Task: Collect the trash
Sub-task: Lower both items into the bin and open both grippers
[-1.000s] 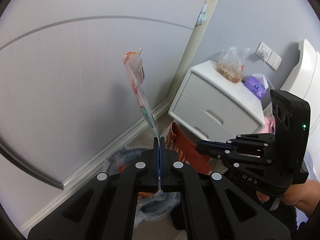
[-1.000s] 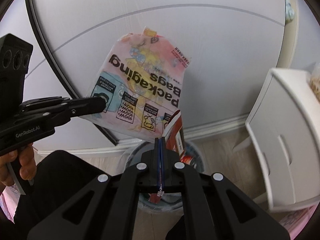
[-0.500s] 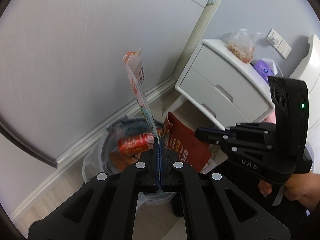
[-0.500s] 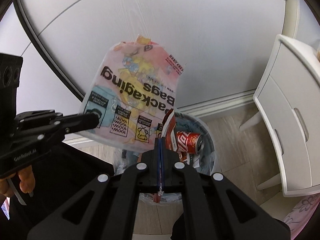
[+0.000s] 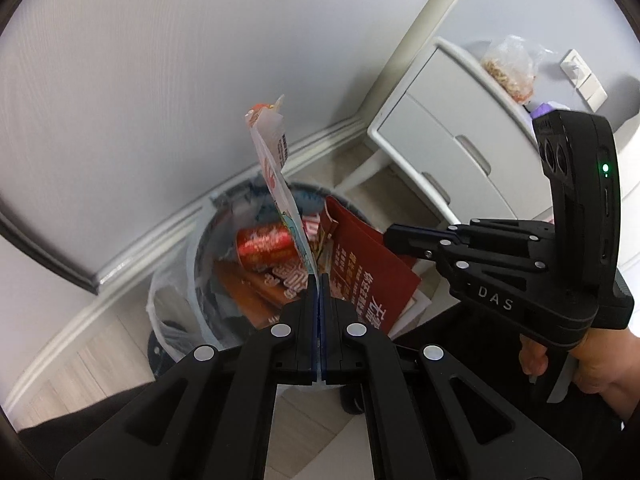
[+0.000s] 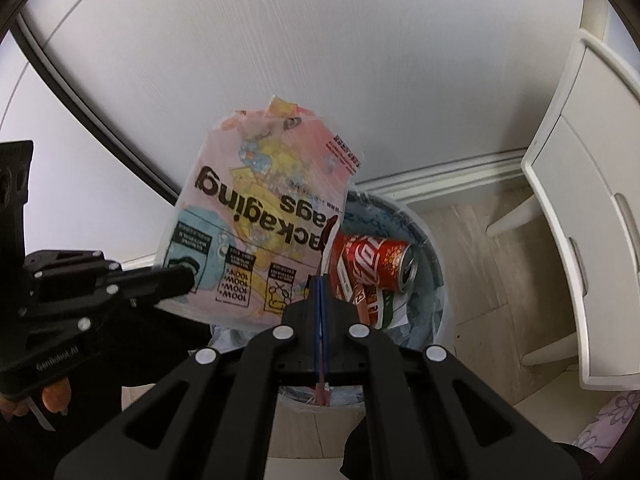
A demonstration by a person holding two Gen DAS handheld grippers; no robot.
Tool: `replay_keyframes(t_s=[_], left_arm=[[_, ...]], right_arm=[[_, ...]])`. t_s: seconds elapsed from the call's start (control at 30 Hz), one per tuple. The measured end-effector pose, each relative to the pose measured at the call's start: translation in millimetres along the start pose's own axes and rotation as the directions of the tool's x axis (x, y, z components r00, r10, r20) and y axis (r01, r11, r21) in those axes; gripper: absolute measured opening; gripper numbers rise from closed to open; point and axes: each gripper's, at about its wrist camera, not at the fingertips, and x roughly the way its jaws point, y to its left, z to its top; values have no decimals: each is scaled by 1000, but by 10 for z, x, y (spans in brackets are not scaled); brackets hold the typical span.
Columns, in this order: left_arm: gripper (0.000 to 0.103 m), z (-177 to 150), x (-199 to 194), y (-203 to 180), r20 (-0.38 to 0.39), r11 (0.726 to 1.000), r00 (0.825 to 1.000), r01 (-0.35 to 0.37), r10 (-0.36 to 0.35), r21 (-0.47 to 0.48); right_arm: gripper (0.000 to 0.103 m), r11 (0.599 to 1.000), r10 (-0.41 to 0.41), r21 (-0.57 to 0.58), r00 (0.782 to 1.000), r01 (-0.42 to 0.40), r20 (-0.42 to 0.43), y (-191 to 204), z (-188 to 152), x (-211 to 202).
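My left gripper [image 5: 319, 280] is shut on the lower edge of a pink printed packaging bag [image 5: 276, 176], which stands up edge-on above a lined trash bin [image 5: 196, 240]. Right of it, my right gripper [image 5: 390, 236] is shut on a red printed paper sleeve [image 5: 368, 264] that hangs over the bin. In the right wrist view the right gripper [image 6: 321, 280] pinches the red sleeve [image 6: 329, 236] edge-on, and the left gripper [image 6: 188, 278] holds the packaging bag [image 6: 264, 208] at the left. A red soda can [image 6: 372, 262] lies on wrappers inside the bin [image 6: 436, 268].
A white nightstand [image 5: 440, 140] with drawers stands right of the bin [image 6: 580, 200], with a clear bag of snacks [image 5: 508, 68] on top. A white panel and skirting board [image 6: 440, 170] run behind the bin. Pale wood floor [image 6: 480, 240] lies between the bin and the nightstand.
Both grippers have come down towards the bin with their trash still held. The bin and the red can now show larger and closer in both views.
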Motion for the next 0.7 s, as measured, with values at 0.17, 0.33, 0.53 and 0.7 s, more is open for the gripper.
replay_keyframes(t_s=[0.17, 0.33, 0.53, 0.7], left_arm=[[0, -64, 168, 27, -39, 1000, 999, 4, -4, -13], [0, -99, 317, 112, -71, 999, 997, -4, 1, -45], [0, -133, 511, 237, -118, 996, 993, -21, 11, -83], [0, -177, 698, 321, -162, 994, 987, -37, 20, -104]], right_arm=[[3, 1000, -1, -16, 999, 0, -52, 73, -14, 211], [3, 1000, -8, -27, 996, 6, -89, 120, -32, 428], [3, 1000, -7, -6, 992, 6, -126, 109, -55, 624], [3, 1000, 2, -6, 988, -3, -153, 150, -64, 746]])
